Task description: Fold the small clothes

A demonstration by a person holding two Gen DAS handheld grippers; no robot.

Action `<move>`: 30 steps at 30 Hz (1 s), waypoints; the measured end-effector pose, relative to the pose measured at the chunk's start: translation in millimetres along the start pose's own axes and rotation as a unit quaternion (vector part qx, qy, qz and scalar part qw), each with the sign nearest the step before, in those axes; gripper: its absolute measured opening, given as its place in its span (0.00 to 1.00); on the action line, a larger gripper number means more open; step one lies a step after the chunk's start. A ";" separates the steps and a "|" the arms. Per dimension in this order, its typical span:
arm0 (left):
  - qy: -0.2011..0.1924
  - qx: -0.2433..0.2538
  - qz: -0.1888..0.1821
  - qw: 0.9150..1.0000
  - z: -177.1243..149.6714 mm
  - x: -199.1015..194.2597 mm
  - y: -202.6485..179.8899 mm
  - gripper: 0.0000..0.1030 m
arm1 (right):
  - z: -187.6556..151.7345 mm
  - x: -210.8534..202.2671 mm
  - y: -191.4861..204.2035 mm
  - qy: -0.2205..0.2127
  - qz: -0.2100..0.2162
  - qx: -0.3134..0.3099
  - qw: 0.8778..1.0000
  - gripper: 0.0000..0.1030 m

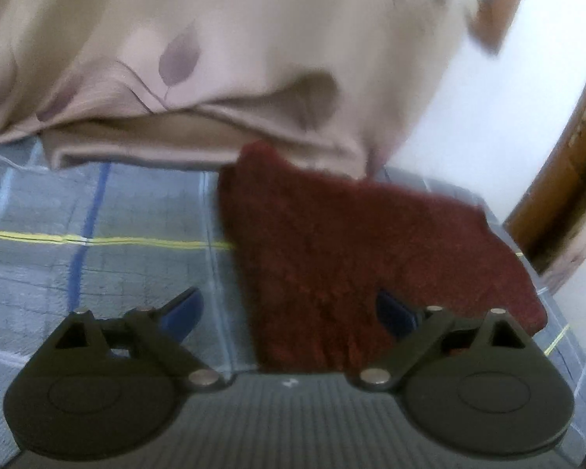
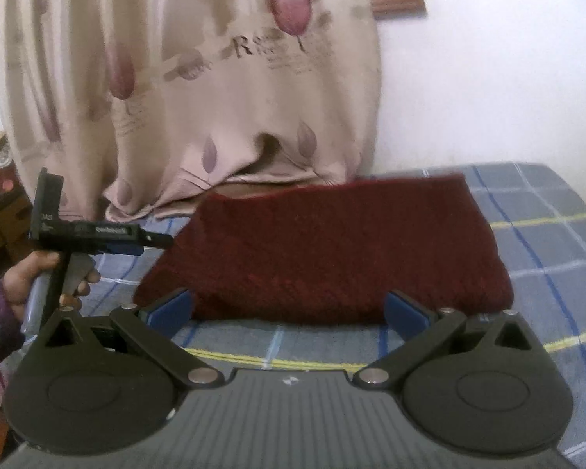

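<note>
A dark red knitted garment (image 1: pixel 351 258) lies folded on a blue-grey checked bedcover (image 1: pixel 97 234). In the left wrist view my left gripper (image 1: pixel 289 312) hovers open over the garment's near left part, its right finger (image 1: pixel 394 312) above the knit and its left finger (image 1: pixel 183 310) above the cover. In the right wrist view my right gripper (image 2: pixel 289 308) is open, with the garment's (image 2: pixel 332 250) near edge between its blue pads (image 2: pixel 172 308); whether they touch it I cannot tell. The left gripper (image 2: pixel 152 241), held by a hand (image 2: pixel 27 277), shows at the garment's left corner.
A beige curtain (image 2: pixel 175 97) with a leaf print hangs behind the bed, its hem (image 1: pixel 195 144) resting on the cover next to the garment's far edge. A white wall (image 2: pixel 488 97) and a wooden frame (image 1: pixel 566 164) stand at the right. The bed's edge (image 2: pixel 582 203) falls away there.
</note>
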State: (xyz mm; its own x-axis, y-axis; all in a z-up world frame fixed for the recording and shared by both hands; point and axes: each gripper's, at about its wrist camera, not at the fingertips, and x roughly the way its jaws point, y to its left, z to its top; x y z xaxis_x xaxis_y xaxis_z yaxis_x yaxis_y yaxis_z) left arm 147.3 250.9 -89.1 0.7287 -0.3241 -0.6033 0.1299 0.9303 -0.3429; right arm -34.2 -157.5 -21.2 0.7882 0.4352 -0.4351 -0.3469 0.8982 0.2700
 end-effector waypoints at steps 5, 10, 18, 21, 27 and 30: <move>0.026 -0.034 -0.034 0.998 2.0 25.8 17.7 0.93 | -3.0 7.0 -8.3 0.007 0.001 0.008 1.000 1.00; 0.041 -0.053 -0.099 0.993 7.1 48.3 32.0 0.93 | -3.0 11.5 -15.7 0.014 0.009 0.014 1.000 1.00; 0.058 -0.056 -0.191 0.978 21.7 87.0 29.8 0.92 | -4.4 17.7 -36.8 0.018 0.013 0.042 0.999 1.00; 0.062 -0.073 -0.185 0.978 22.1 93.8 28.8 0.54 | -3.9 23.0 -46.9 0.020 0.015 0.057 0.998 1.00; 0.064 -0.063 -0.167 0.982 27.8 83.0 12.3 0.40 | 24.8 34.1 -67.0 -0.008 0.042 0.045 0.998 1.00; 0.064 -0.060 -0.149 0.985 37.3 75.0 0.7 0.32 | 44.5 52.3 -73.7 -0.024 0.095 0.050 0.994 1.00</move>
State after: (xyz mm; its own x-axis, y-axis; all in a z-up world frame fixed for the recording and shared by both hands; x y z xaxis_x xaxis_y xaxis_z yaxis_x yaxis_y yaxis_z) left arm 227.1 233.6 -107.8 0.5782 -0.6054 -0.5469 0.2387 0.7665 -0.5962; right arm 55.2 -203.7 -25.7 0.7380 0.5902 -0.3273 -0.4414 0.7890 0.4274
